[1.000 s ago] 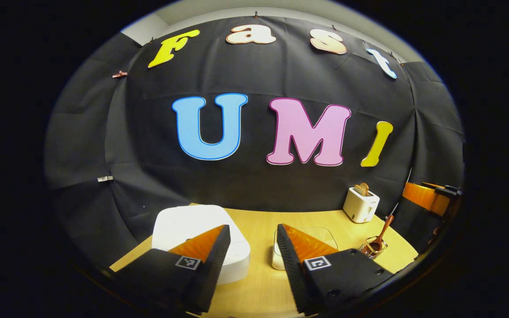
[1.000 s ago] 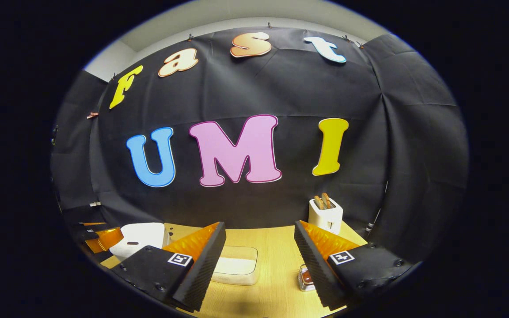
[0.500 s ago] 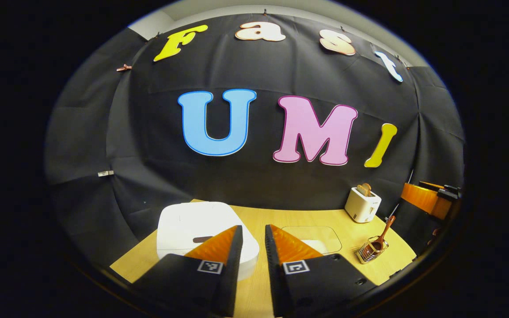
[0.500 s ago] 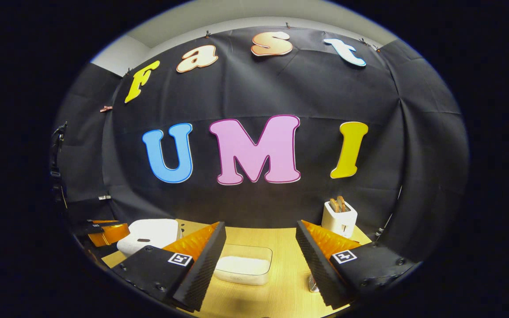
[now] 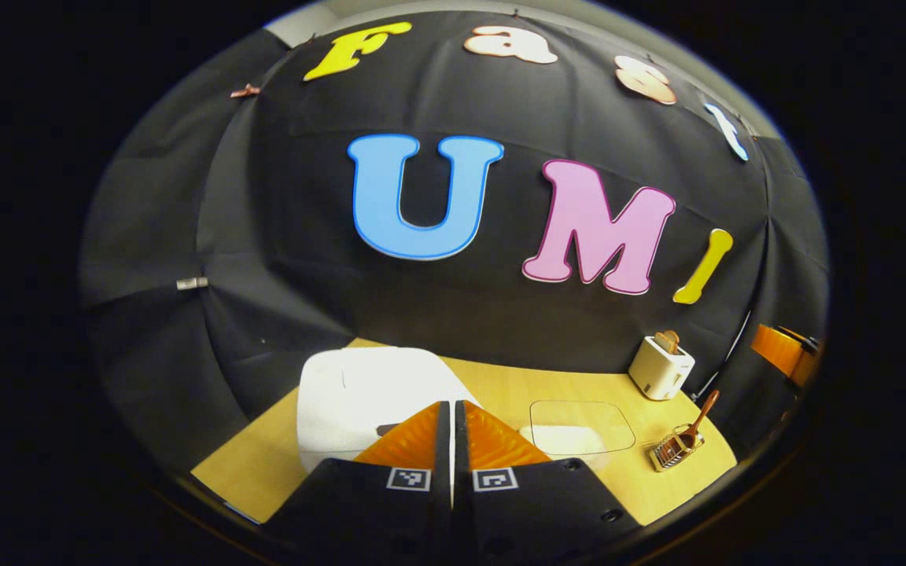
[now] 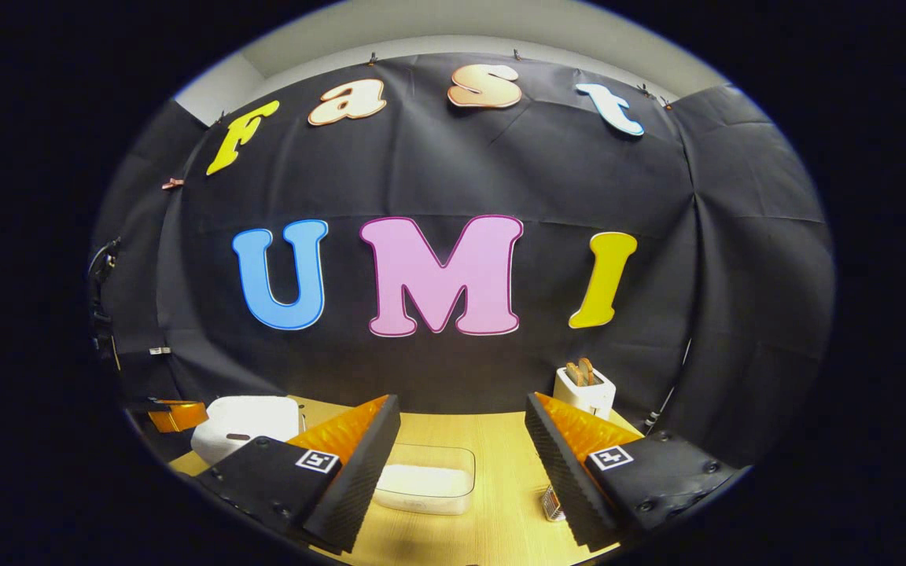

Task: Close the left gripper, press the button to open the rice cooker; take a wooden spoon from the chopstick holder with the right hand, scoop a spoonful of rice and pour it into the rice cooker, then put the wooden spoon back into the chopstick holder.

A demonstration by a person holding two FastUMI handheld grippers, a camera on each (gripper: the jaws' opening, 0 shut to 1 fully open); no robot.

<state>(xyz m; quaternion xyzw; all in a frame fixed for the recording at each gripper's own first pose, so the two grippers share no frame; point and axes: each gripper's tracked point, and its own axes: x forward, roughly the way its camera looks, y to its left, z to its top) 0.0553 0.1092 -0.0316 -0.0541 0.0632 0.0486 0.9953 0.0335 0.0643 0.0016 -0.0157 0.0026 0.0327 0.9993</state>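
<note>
In the left gripper view a white rice cooker [image 5: 362, 393] with its lid down stands at the table's left. My left gripper [image 5: 452, 409] is shut with nothing in it, hanging above the cooker's near right corner, beside its dark button [image 5: 387, 429]. A clear box of rice [image 5: 576, 431] lies to the right. Farther right a wooden spoon [image 5: 697, 420] leans in a wire chopstick holder [image 5: 669, 451]. In the right gripper view my right gripper [image 6: 461, 417] is open and empty above the rice box [image 6: 425, 479]. The rice cooker [image 6: 239, 417] is at the left, the holder [image 6: 552, 503] partly hidden by the right finger.
A white toaster [image 5: 661, 367] [image 6: 583, 391] with bread slices stands at the back right of the wooden table [image 5: 500, 385]. The other gripper [image 5: 787, 350] shows at the far right edge of the left gripper view, and the left one [image 6: 178, 414] beside the cooker in the right gripper view.
My left gripper has gone from wide open to shut and has swung left toward the rice cooker. The right gripper stays open and has shifted only slightly.
</note>
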